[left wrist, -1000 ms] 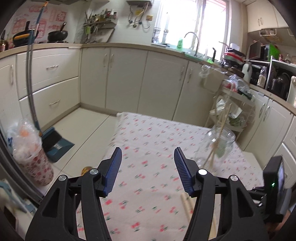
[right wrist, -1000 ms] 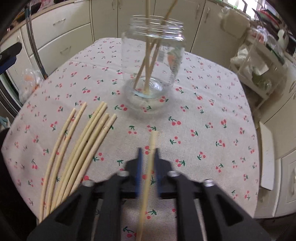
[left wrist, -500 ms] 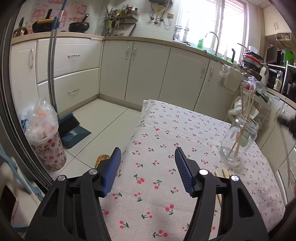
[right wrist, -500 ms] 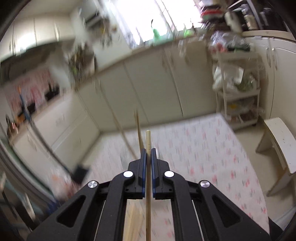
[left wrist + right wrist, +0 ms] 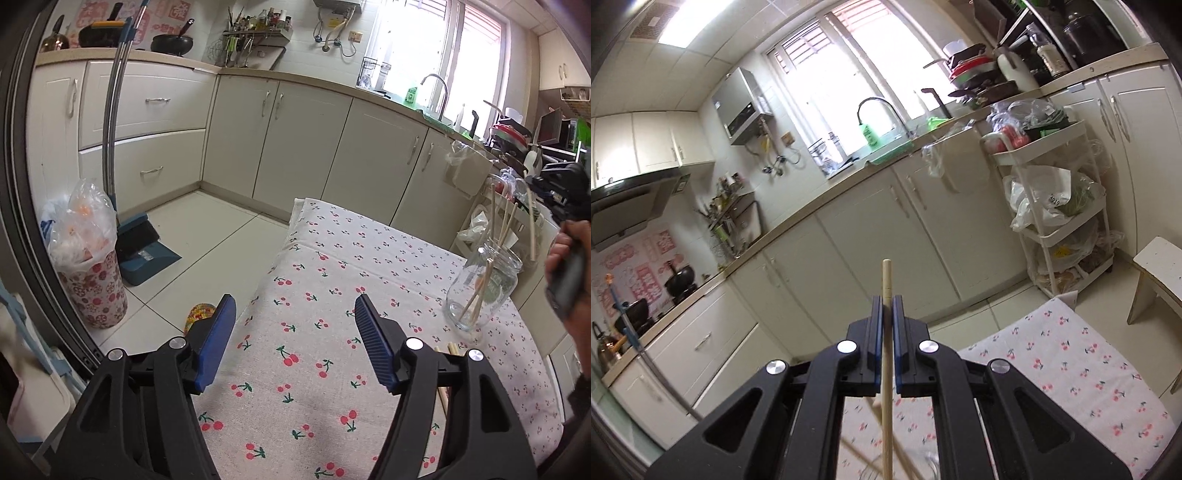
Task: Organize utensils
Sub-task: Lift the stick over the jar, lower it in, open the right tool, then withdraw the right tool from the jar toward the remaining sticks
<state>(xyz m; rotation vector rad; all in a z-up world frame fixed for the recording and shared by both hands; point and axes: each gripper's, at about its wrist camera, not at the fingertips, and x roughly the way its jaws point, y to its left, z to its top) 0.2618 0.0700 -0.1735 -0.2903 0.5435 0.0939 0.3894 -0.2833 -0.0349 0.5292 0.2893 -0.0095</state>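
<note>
1. I'm looking into a kitchen: cream cabinets (image 5: 303,147) run across the upper half of the left wrist view, with a bright window (image 5: 436,48) at upper right.
2. The table (image 5: 332,266), under a cherry-print cloth, fills the lower middle and right of that view.
3. At left on the floor I see a flowered bin (image 5: 92,280) lined with a plastic bag, and a blue dustpan (image 5: 144,251) just beside it.
4. My left gripper (image 5: 295,343) sits at bottom centre above the cloth; its fingers have just been opening and stand apart with nothing between them.
5. The glass jar (image 5: 484,288) stands upright at right of the table, several chopsticks leaning inside it.
6. My right gripper (image 5: 885,325) points at the far cabinets, its fingers clamped on one chopstick (image 5: 887,369) that runs up the frame's centre, its tip poking past them.
7. More loose chopsticks (image 5: 452,349) lie on the cloth near the jar, partly hidden behind my left gripper.
</note>
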